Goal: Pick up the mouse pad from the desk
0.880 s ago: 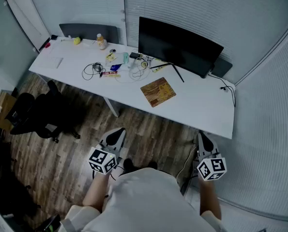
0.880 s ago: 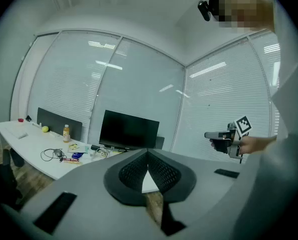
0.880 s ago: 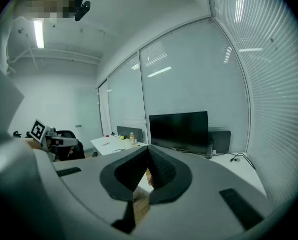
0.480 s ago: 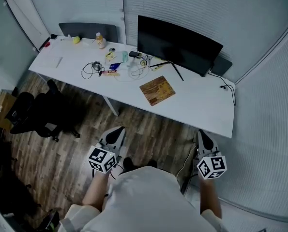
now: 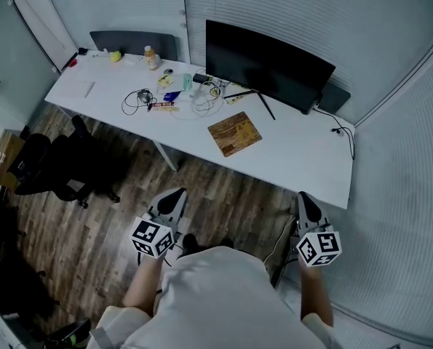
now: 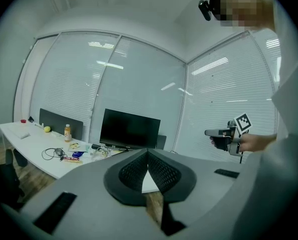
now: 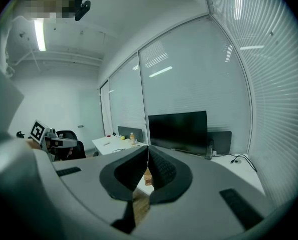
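The mouse pad (image 5: 235, 133), a brown patterned rectangle, lies flat on the white desk (image 5: 303, 158) in front of the black monitor (image 5: 267, 64). Both grippers hang over the wooden floor, well short of the desk's near edge. My left gripper (image 5: 177, 193) is shut with nothing in it, jaw tips touching (image 6: 147, 153). My right gripper (image 5: 304, 197) is also shut and empty (image 7: 148, 148). Through the gap below its tips a sliver of the mouse pad (image 7: 148, 176) shows far off. Each gripper view catches the other gripper held level at its side.
On the desk's left half lie a tangle of cables with a headset (image 5: 137, 100), a bottle (image 5: 152, 58) and small items. A black office chair (image 5: 52, 169) stands left of the desk, and a cardboard box (image 5: 1, 158) beside it. Blinds close off the far and right sides.
The head view has drifted slightly, so the desk sits a touch higher in the picture. Both grippers stay shut and roughly where they were.
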The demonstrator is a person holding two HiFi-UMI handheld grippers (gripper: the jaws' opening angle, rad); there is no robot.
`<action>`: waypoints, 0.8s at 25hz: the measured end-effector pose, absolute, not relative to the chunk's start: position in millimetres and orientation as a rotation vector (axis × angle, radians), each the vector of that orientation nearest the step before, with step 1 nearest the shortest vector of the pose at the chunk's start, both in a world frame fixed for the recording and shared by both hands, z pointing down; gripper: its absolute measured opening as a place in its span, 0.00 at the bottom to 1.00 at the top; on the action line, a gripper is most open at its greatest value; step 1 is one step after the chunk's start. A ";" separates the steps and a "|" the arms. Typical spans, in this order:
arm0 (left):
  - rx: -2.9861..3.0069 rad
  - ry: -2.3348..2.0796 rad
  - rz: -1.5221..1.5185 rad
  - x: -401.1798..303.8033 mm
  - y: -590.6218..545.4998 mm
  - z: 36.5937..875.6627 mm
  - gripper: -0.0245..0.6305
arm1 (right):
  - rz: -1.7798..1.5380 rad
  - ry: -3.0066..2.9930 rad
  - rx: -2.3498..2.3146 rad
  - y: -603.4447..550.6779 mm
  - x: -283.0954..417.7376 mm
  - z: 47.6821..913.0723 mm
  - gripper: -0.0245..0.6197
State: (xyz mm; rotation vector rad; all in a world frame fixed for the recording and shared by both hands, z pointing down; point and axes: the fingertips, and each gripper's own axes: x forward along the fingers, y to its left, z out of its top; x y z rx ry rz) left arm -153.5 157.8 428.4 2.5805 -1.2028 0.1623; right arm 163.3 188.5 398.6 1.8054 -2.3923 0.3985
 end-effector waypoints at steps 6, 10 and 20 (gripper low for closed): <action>2.581 -1.242 0.170 -135.1 159.6 432.0 0.06 | 0.388 -2.418 1.740 180.4 178.0 407.4 0.09; 2.581 -1.267 0.170 -124.0 158.4 430.2 0.06 | 0.382 -2.434 1.698 175.9 183.7 410.7 0.09; 2.550 -1.294 0.154 -117.2 133.7 436.9 0.06 | 0.391 -2.442 1.659 146.5 184.4 419.7 0.09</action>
